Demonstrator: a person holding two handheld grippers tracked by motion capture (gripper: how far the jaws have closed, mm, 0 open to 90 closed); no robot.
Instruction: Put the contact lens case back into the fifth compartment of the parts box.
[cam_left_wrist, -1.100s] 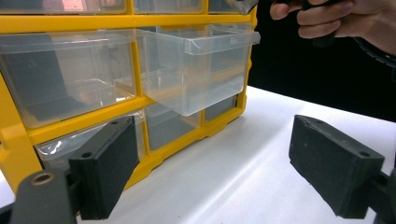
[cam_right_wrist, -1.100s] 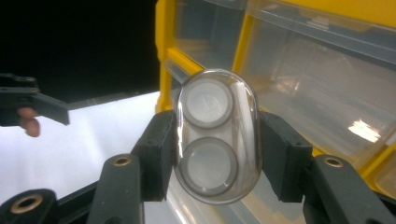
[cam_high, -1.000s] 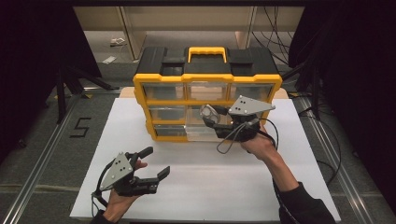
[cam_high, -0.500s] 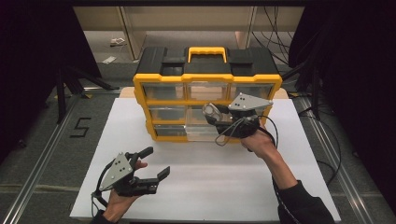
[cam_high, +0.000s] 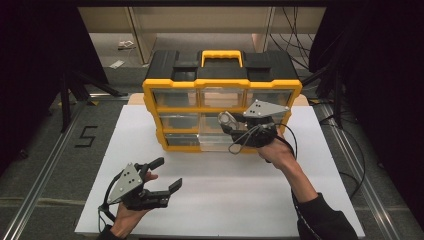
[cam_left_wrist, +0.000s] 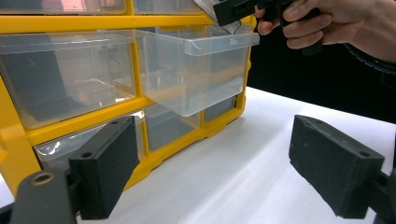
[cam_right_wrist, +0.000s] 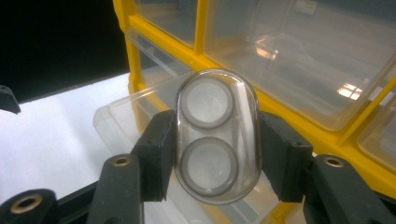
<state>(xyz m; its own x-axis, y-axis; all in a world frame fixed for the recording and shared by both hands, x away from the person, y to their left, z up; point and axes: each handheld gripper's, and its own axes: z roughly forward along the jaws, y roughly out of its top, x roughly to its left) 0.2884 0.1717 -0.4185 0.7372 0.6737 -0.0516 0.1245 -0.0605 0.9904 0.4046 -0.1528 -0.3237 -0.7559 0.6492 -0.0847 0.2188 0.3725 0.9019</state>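
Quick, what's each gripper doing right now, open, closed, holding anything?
Left gripper: open, nothing between its jaws, resting low over the white table.
Right gripper: shut on a clear oval case, held above the pulled-out drawer of the yellow organizer.

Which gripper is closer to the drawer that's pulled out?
The right gripper. It hangs just over the open clear drawer, clamping a clear oval case. The left gripper waits open, low over the white table, well apart.

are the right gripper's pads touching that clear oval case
Touching. In the right gripper view both pads of the right gripper press the sides of the clear oval case.
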